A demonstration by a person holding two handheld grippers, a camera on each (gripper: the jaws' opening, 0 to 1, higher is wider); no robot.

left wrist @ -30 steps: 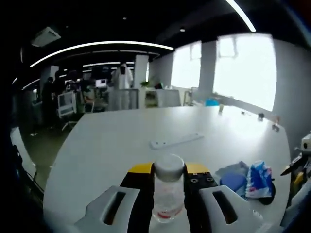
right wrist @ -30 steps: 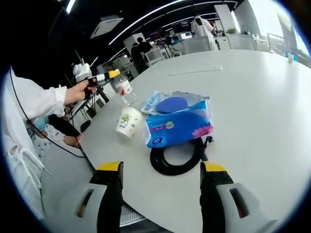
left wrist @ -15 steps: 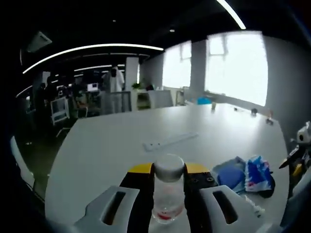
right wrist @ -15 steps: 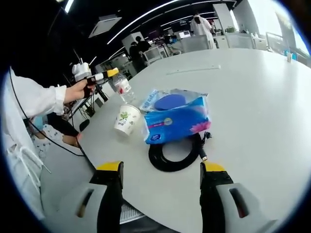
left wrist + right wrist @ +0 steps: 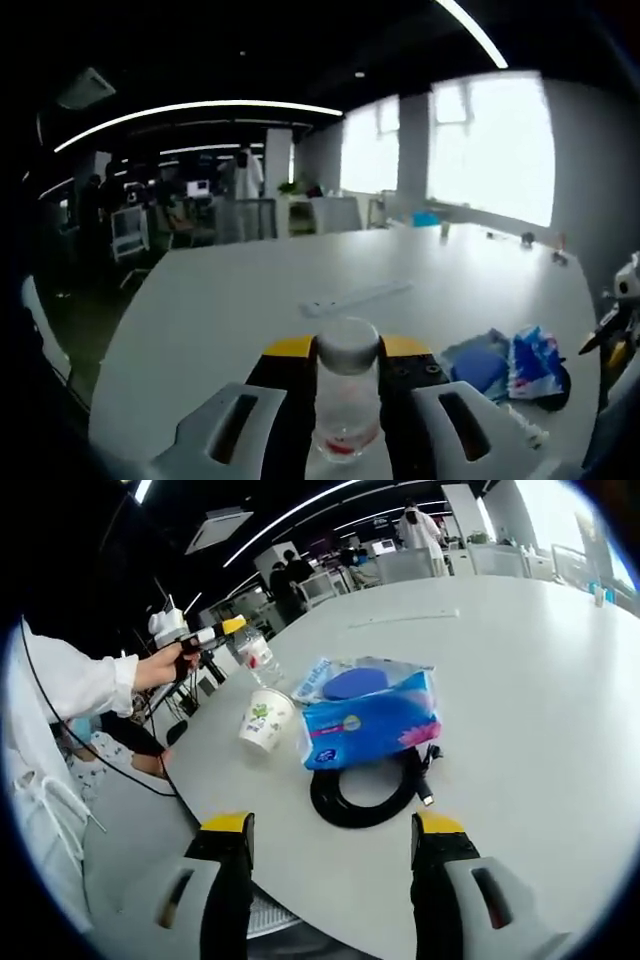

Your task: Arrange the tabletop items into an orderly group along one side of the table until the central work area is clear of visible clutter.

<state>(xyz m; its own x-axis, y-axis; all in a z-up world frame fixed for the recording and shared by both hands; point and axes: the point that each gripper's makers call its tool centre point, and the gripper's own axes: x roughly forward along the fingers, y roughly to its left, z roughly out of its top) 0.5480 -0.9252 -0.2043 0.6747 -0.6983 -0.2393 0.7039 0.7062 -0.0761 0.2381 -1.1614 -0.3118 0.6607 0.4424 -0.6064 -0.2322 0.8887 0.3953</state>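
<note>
clear plastic bottle (image 5: 346, 400), matt white table (image 5: 520, 660), glossy plastic tissue pack (image 5: 368, 727), paper cup (image 5: 265, 720), black rubbery cable coil (image 5: 365, 792), crinkly clear plastic bag (image 5: 330, 680), white cloth sleeve (image 5: 70, 690)

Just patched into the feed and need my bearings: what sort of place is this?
Most likely an open-plan office. A large white table sits in front of desks and chairs with people standing around, long ceiling light strips overhead and big windows.

Open-plan office: desks (image 5: 235, 215), chairs (image 5: 130, 225), strip lights (image 5: 190, 108)
</note>
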